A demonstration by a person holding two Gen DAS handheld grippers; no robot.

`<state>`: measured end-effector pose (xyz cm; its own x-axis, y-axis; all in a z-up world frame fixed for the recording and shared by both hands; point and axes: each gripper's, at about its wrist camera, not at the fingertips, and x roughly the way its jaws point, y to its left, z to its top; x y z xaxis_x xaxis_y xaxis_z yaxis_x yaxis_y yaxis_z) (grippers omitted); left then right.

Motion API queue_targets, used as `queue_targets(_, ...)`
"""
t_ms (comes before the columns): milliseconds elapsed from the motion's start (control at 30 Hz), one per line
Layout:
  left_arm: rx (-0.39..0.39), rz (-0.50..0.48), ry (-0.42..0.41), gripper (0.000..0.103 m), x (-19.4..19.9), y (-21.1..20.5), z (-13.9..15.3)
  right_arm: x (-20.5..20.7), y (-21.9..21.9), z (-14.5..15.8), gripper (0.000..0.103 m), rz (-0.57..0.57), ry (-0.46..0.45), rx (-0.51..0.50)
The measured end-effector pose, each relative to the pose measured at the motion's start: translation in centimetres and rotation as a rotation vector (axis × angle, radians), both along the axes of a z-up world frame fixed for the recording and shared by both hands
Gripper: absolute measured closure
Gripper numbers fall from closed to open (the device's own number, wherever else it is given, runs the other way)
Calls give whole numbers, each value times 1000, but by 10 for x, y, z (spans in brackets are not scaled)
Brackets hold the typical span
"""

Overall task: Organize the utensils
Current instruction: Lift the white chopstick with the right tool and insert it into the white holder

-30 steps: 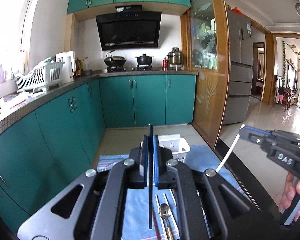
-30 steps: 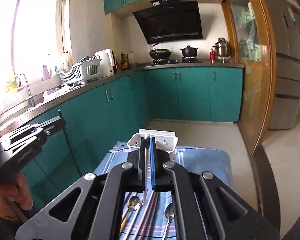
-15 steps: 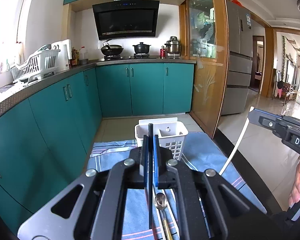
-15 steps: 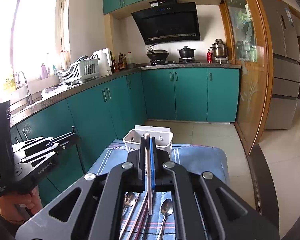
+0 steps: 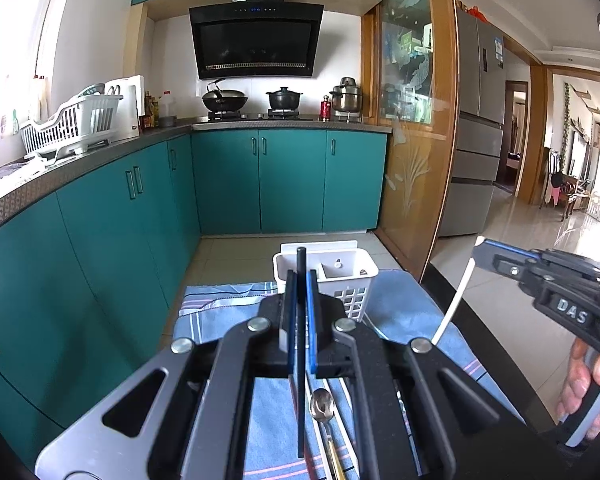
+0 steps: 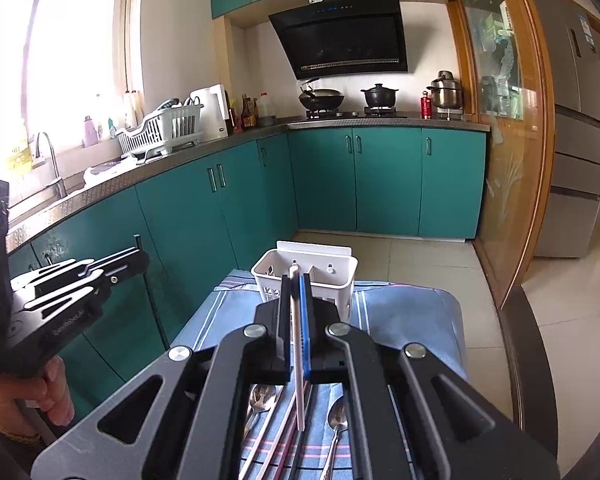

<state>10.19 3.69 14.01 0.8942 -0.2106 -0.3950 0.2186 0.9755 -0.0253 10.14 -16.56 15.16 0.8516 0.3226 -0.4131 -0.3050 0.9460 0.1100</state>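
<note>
My left gripper point(image 5: 300, 280) is shut on a black chopstick point(image 5: 300, 400) that stands upright between its blue pads. My right gripper point(image 6: 296, 284) is shut on a white chopstick point(image 6: 299, 360), also upright. Just beyond both grippers, a white slotted utensil holder point(image 5: 340, 276) point(image 6: 332, 276) stands at the far end of a blue striped cloth point(image 5: 228, 304) point(image 6: 412, 312). Under the grippers, spoons point(image 5: 321, 404) point(image 6: 338, 416) and pale chopsticks point(image 6: 276, 440) lie on the cloth. Each view shows the other gripper at its side: the right gripper point(image 5: 484, 252) and the left gripper point(image 6: 140, 256).
The cloth covers a dark table point(image 6: 528, 344) that ends just past the holder, with tiled floor point(image 6: 412, 252) beyond. Teal cabinets point(image 5: 100, 240) run along the left. A wood-framed glass partition point(image 5: 408, 160) stands to the right. A person's hands point(image 5: 588, 384) hold the gripper handles.
Both views have shifted only slightly. Each gripper stays shut on its chopstick above the cloth.
</note>
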Motion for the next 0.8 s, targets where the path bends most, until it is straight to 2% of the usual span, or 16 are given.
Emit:
queue_targets(233, -43, -1, -16, 99, -3, 20, 6, 32, 11, 49, 99, -12, -55, -1)
queue_targets(367, -64, 6, -15, 99, -3, 32, 8, 68, 17, 87, 99, -42, -98, -4)
queue_targets(500, -83, 8, -9, 99, -2, 40, 9, 98, 26, 112, 99, -93, -141, -18)
queue_targets(600, -91, 11, -5, 99, -1, 45, 9, 123, 31, 109, 99, -121, -128, -38)
queue_targets(667, -100, 13, -2, 99, 0, 48, 10, 140, 36, 95, 99, -130, -109, -55)
queue_targets(800, -106, 13, 11, 99, 4, 52, 7, 166, 36, 47, 99, -150, -17, -68)
